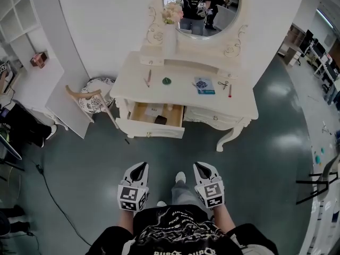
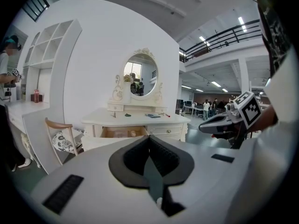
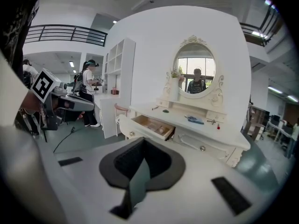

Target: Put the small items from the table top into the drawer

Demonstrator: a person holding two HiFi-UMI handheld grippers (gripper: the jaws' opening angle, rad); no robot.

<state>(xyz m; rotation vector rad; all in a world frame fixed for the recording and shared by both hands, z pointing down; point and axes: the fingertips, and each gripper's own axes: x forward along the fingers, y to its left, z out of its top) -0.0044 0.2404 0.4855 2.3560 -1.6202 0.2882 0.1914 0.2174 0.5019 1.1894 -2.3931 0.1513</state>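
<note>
Nearest me, my left gripper [image 1: 140, 168] and right gripper [image 1: 200, 167] are both clenched with nothing in them, well apart from the table [image 1: 183, 97]. The drawer [image 1: 150, 129] stands pulled out on its left side. Beyond it the small items lie on top: a thin stick [image 1: 149, 77], a green piece [image 1: 167, 81], a blue packet [image 1: 204, 85], scissors [image 1: 223, 83] and a red stick [image 1: 229, 91]. I'd close in first, spread the jaws before reaching, and start with the thin stick above the drawer.
</note>
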